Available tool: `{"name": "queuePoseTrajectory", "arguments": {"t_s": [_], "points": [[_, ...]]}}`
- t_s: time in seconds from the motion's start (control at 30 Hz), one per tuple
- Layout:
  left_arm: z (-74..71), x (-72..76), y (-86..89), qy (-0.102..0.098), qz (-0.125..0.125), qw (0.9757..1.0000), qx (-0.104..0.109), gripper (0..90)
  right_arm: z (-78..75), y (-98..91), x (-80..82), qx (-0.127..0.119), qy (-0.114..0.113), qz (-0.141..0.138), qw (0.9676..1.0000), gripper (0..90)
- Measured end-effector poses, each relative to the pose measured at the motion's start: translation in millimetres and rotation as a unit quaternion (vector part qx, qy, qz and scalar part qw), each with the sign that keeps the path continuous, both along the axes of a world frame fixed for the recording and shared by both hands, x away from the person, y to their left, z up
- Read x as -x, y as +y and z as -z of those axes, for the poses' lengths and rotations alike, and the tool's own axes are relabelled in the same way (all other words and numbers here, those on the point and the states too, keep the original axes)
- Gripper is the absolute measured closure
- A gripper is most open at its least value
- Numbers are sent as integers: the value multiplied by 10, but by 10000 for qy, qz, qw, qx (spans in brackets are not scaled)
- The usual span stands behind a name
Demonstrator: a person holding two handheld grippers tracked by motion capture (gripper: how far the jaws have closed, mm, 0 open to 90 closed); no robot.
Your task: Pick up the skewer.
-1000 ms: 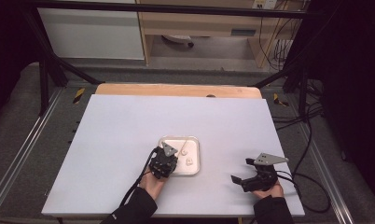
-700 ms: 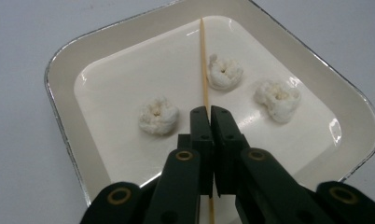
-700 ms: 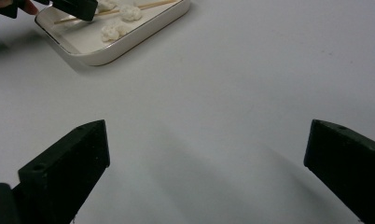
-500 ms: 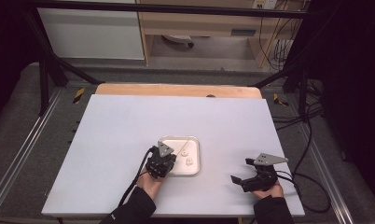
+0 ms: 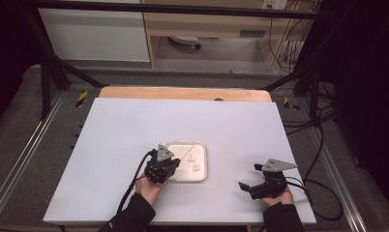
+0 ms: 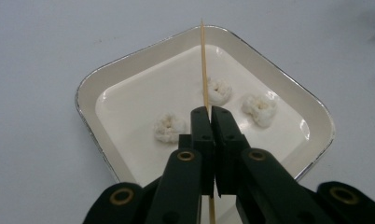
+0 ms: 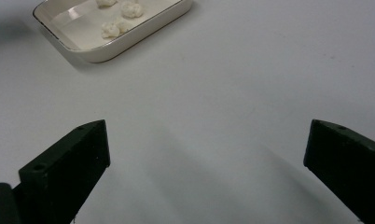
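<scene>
A white rectangular tray [image 6: 129,63] holds three small white puffy pieces [image 6: 169,127]. My left gripper [image 6: 211,112] is shut on a thin wooden skewer [image 6: 203,70], which points forward over the tray, its tip above the far rim. In the high view the left gripper [image 5: 169,163] hangs at the tray's [image 5: 202,175] left edge, with the skewer [image 5: 190,153] slanting across it. My right gripper [image 5: 248,176] rests near the table's front right, apart from the tray. Its jaws stand wide open [image 7: 206,154] with bare table between them; the tray [image 7: 129,39] lies farther off.
The white table top [image 5: 134,125] spreads wide around the tray, with a wooden strip [image 5: 183,93] along its far edge. Cables [image 5: 318,145] trail off the right side. Metal rails flank the table on both sides.
My left gripper has drifted slightly left with the skewer still in it. The right gripper has not moved.
</scene>
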State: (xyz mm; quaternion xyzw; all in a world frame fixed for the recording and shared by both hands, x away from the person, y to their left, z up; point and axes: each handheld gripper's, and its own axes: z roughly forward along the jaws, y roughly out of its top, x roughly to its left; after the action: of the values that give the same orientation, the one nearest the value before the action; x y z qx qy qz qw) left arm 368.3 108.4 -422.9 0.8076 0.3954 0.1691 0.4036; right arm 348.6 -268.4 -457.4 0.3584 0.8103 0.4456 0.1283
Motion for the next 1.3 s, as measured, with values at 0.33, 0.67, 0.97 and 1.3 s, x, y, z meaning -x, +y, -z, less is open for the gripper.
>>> {"name": "queuePoseTrajectory", "arguments": {"t_s": [0.33, 0.67, 0.97, 1.3], "points": [[-49, 27, 113, -16, 429, 9991, -57, 884, -35, 100, 11, 230, -124, -97, 9996, 9], [-78, 61, 215, -2, 844, 9964, -92, 885, -91, 231, 25, 510, -297, -226, 9980, 9], [-120, 75, 301, 59, 1120, 9937, -47, 884, -157, 404, 34, 824, -497, -468, 9943, 10], [-163, 74, 306, 151, 1409, 9898, -134, 884, -219, 610, 39, 1275, -727, -689, 9868, 14]]}}
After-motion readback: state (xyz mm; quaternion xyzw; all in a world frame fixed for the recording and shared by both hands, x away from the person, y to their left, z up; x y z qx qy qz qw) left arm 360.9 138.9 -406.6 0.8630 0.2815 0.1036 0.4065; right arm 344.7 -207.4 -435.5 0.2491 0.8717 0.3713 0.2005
